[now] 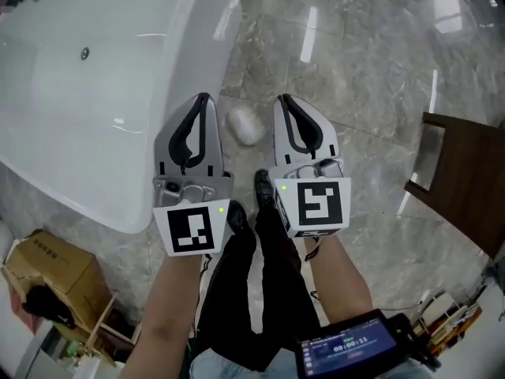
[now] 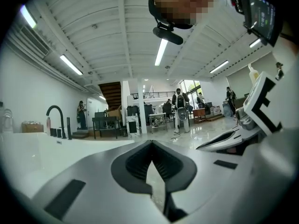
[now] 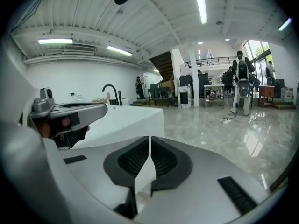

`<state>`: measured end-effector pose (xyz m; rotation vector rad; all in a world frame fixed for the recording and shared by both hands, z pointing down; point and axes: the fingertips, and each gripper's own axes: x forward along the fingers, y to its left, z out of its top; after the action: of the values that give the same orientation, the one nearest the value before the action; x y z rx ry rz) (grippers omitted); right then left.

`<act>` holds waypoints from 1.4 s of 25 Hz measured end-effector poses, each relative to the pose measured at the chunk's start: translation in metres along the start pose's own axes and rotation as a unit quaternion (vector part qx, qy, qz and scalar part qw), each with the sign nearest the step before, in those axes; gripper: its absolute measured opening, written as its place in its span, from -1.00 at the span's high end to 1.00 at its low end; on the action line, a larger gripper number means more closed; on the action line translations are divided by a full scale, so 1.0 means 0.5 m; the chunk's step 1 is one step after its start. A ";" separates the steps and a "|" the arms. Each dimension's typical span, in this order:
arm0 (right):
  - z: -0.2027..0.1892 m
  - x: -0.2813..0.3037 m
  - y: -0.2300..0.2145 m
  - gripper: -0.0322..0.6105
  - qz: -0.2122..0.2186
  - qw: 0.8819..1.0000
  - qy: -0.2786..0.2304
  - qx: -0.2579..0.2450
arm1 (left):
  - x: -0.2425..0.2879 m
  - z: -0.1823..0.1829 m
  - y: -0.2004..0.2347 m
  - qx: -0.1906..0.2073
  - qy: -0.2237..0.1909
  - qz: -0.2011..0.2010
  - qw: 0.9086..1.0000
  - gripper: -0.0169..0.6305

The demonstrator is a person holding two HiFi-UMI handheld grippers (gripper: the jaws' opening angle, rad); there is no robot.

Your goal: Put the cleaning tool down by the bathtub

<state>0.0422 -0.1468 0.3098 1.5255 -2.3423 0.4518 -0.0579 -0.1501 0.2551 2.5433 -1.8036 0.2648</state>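
Left gripper (image 1: pixel 203 99) and right gripper (image 1: pixel 284 99) held side by side over marble floor (image 1: pixel 355 77), tips pointing to far side. Left claw pressed together, nothing in it. Right claw closed to hairline slit, also empty. Cleaning tool (image 1: pixel 245 125), whitish and rounded, lies on floor between the two gripper tips, just right of white bathtub (image 1: pixel 95 93), clear of both claws. Dark wooden furniture (image 1: pixel 461 188) at far right; cardboard box (image 1: pixel 51 263) near left.

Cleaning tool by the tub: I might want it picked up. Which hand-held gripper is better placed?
Probably right. The right hand-held gripper is over open floor beside the white cleaning tool; the left hand-held gripper overlaps the bathtub edge. Both are shut, empty.
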 end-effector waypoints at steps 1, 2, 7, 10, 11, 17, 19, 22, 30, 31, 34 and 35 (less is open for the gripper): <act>0.050 -0.021 0.003 0.82 -0.003 1.000 -0.014 -0.004 | -0.006 0.050 0.008 0.003 -0.009 0.002 1.000 0.91; 0.099 -0.044 0.010 0.83 -0.005 1.000 -0.028 -0.007 | -0.014 0.100 0.017 0.006 -0.018 0.003 1.000 0.91; 0.312 -0.171 0.060 0.85 -0.001 0.995 -0.092 -0.030 | -0.083 0.344 0.051 0.023 -0.061 0.009 0.998 0.91; 0.409 -0.259 0.100 0.86 0.000 0.993 -0.110 -0.042 | -0.147 0.472 0.068 0.025 -0.081 0.015 0.996 0.91; 0.444 -0.287 0.110 0.86 -0.001 0.991 -0.124 -0.044 | -0.168 0.510 0.071 0.024 -0.086 0.016 0.996 0.91; 0.629 -0.439 0.167 0.86 -0.018 0.980 -0.187 -0.065 | -0.297 0.685 0.075 0.033 -0.103 0.019 0.994 0.91; 0.672 -0.482 0.182 0.86 -0.021 0.979 -0.193 -0.068 | -0.332 0.727 0.076 0.043 -0.109 0.022 0.993 0.90; 0.715 -0.534 0.196 0.86 -0.020 0.977 -0.199 -0.072 | -0.366 0.786 0.078 0.045 -0.122 0.035 0.991 0.91; 0.805 -0.637 0.248 0.86 -0.018 0.966 -0.241 -0.089 | -0.446 0.901 0.063 0.059 -0.165 0.037 0.984 0.91; 0.813 -0.642 0.252 0.86 -0.017 0.965 -0.245 -0.094 | -0.451 0.907 0.064 0.056 -0.165 0.036 0.984 0.90; 0.830 -0.654 0.265 0.86 -0.015 0.962 -0.253 -0.100 | -0.464 0.929 0.068 0.043 -0.173 0.035 0.983 0.90; 0.834 -0.659 0.271 0.86 -0.015 0.961 -0.256 -0.101 | -0.469 0.936 0.068 0.043 -0.178 0.035 0.982 0.90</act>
<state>0.0096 -0.0002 -0.2178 1.7274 -2.6257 -0.2200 -0.1041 0.0076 -0.2432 2.7310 -2.0389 -0.1269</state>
